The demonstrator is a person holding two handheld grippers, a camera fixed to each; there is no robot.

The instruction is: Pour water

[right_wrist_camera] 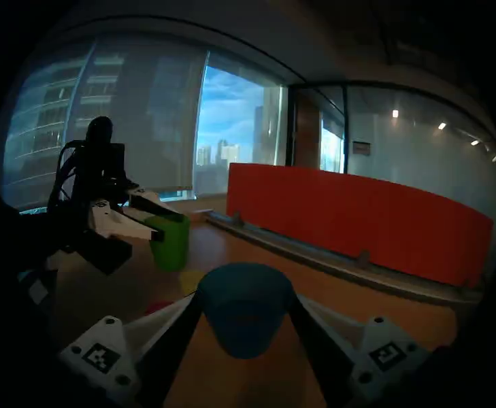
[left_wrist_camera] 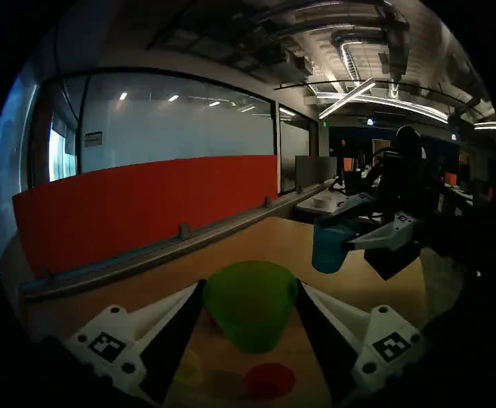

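1. Looking along the left tongs [left_wrist_camera: 250, 287] in the left gripper view, both white fingers [left_wrist_camera: 145, 319] press on a green translucent plastic cup [left_wrist_camera: 251, 309]. One finger sits at 9 o'clock of the cup and the other at 3 o'clock. The cup stands upright, mouth up, at 6 o'clock of the view.
2. Below the cup, on the pale wooden bench [left_wrist_camera: 268, 234], a flat red round disc [left_wrist_camera: 269, 379] lies at 5 o'clock of it. A flat yellow round disc [left_wrist_camera: 189, 368] lies at 7 o'clock. Whether the cup's base touches the bench cannot be told.
3. At 3 o'clock of this view the right tongs [left_wrist_camera: 333, 234] are clamped on a blue plastic cup [left_wrist_camera: 326, 257]. It is roughly upright and well apart from the green cup.
4. A long orange-red partition panel [left_wrist_camera: 145, 204] runs along the bench's far edge from 9 o'clock toward the centre. A frosted glass wall [left_wrist_camera: 179, 126] rises above it.
5. In the right gripper view, the right tongs [right_wrist_camera: 244, 299] grasp the blue plastic cup [right_wrist_camera: 244, 319] between both fingers at 6 o'clock, mouth up.
6. At 9 o'clock the left tongs [right_wrist_camera: 171, 226] hold the green translucent plastic cup [right_wrist_camera: 171, 253] upright. The yellow disc [right_wrist_camera: 192, 279] lies at 5 o'clock of that cup, and the red disc [right_wrist_camera: 156, 307] lies at 6 o'clock of it.
7. The partition panel [right_wrist_camera: 356, 217] stretches toward 3 o'clock, and a tall window [right_wrist_camera: 234, 136] showing towers and sky fills 12 o'clock.
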